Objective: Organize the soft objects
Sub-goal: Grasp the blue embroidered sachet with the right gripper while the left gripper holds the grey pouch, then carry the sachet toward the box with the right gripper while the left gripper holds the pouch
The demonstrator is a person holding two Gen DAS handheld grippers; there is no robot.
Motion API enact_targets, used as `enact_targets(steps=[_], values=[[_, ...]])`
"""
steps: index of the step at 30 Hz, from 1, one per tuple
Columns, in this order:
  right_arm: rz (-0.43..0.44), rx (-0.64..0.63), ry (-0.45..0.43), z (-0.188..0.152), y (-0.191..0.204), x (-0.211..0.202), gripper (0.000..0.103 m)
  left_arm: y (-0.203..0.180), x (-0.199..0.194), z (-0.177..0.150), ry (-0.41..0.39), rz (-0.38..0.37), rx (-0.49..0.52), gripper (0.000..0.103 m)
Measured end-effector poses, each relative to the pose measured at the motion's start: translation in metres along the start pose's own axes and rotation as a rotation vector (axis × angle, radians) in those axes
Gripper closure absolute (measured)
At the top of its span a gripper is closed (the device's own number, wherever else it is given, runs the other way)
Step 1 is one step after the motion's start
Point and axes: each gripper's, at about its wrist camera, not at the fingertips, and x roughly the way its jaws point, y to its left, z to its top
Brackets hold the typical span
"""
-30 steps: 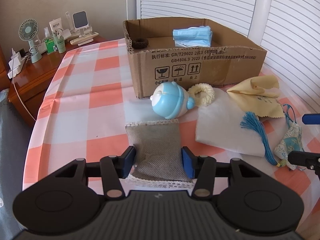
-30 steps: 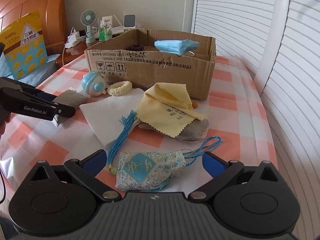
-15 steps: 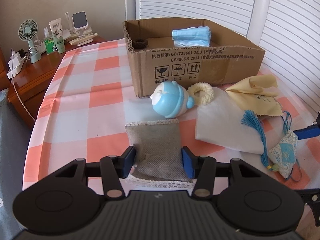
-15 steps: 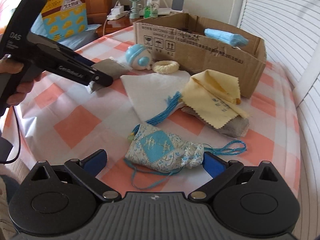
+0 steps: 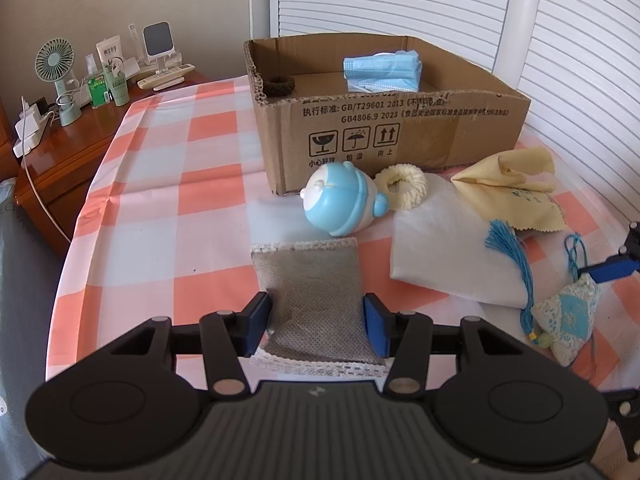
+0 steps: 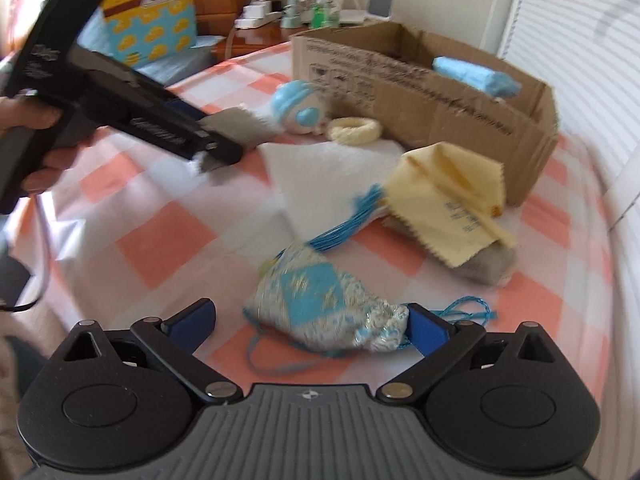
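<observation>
A grey mesh sachet (image 5: 316, 292) with lace edges lies on the checked tablecloth, and my left gripper (image 5: 316, 320) is shut on its sides, pinching it narrower. The right wrist view shows that gripper (image 6: 224, 148) and a hand from the side. My right gripper (image 6: 308, 320) stands open around a blue embroidered pouch (image 6: 320, 312). Its right pad touches the pouch's neck and its left pad is apart from it. The pouch (image 5: 568, 320) and one blue finger (image 5: 612, 268) also appear at the right of the left wrist view. An open cardboard box (image 5: 400, 136) holds blue masks (image 5: 382, 72) and a brown hair tie (image 5: 280, 85).
In front of the box lie a blue round toy (image 5: 344, 204), a cream scrunchie (image 5: 402, 186), a white cloth (image 5: 440, 248) and a yellow cloth (image 5: 516, 192) over a second grey sachet (image 6: 488, 264). A wooden nightstand (image 5: 60, 156) with a fan stands beyond the table's left edge.
My right gripper has turned and shifted around the blue pouch, whose neck now meets the right pad. My left gripper and the grey sachet have not moved.
</observation>
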Motion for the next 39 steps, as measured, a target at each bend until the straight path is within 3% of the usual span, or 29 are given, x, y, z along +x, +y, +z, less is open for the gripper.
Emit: enact_targets(steps=[2, 7, 15, 20, 30, 39], values=[[0.053, 0.002, 0.013, -0.005, 0.005, -0.003, 0.001, 0.0, 0.0, 0.0, 0.002, 0.0, 0.0, 0.053], [0.0, -0.021, -0.016, -0.003, 0.008, -0.005, 0.008, 0.0, 0.001, 0.001, 0.004, 0.001, 0.001, 0.052], [0.0, -0.092, -0.042, 0.007, 0.008, 0.002, 0.025, -0.001, 0.001, 0.001, 0.007, 0.003, -0.003, 0.051], [0.011, -0.07, -0.045, 0.008, 0.009, -0.001, 0.053, 0.0, 0.002, 0.001, 0.004, 0.004, -0.003, 0.052], [-0.021, -0.033, -0.089, 0.007, 0.01, -0.021, 0.06, 0.001, -0.004, 0.003, 0.006, -0.005, -0.003, 0.069], [-0.053, -0.013, -0.138, 0.015, 0.006, -0.044, 0.061, 0.003, -0.026, 0.003, 0.012, -0.035, 0.042, 0.07]])
